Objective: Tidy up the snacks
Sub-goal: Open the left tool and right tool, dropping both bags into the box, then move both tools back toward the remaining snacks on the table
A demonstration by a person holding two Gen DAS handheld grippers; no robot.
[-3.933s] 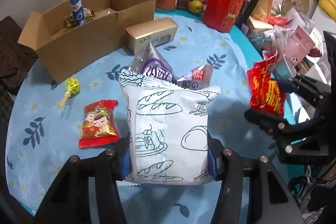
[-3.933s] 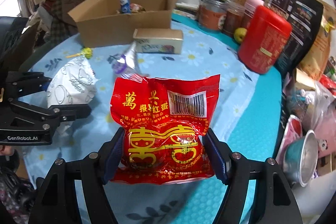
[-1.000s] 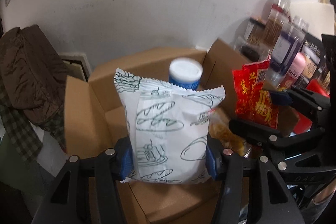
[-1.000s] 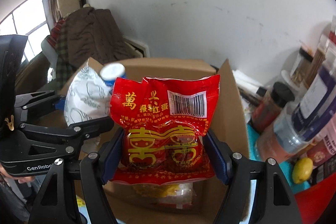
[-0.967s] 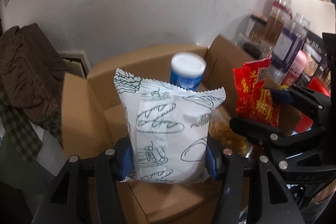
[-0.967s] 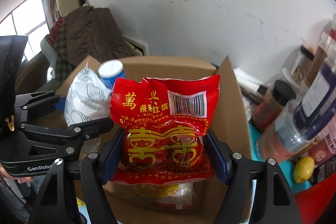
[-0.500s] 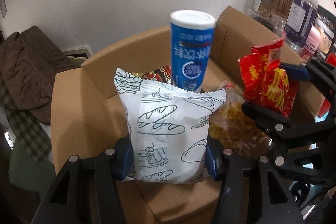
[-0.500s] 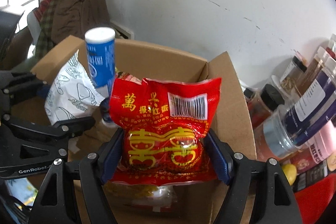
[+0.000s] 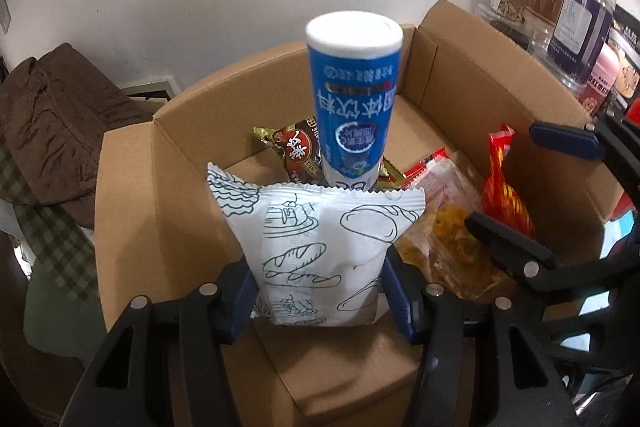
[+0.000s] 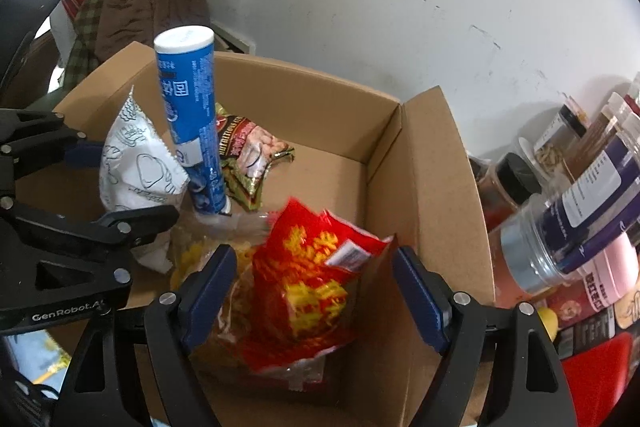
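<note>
My left gripper (image 9: pixel 318 287) is shut on a white bread-print snack bag (image 9: pixel 320 239) and holds it over the open cardboard box (image 9: pixel 168 195). In the right wrist view the same bag (image 10: pixel 136 163) sits at the box's left side. My right gripper (image 10: pixel 312 291) is open, its jaws wide apart. The red snack packet (image 10: pixel 312 291) is blurred between them, dropping into the box (image 10: pixel 432 187). It also shows in the left wrist view (image 9: pixel 504 203). A blue tube (image 9: pixel 354 99) stands in the box.
The box also holds a brown-gold snack packet (image 10: pixel 252 147) and a clear bag of yellow snacks (image 9: pixel 452 239). Jars and bottles (image 10: pixel 580 195) crowd the right beside the box. A brown coat (image 9: pixel 48 131) hangs at the left.
My right gripper has opened and let go of the red packet, which is falling into the box. Both grippers have lowered over the box. The left still holds the white bag.
</note>
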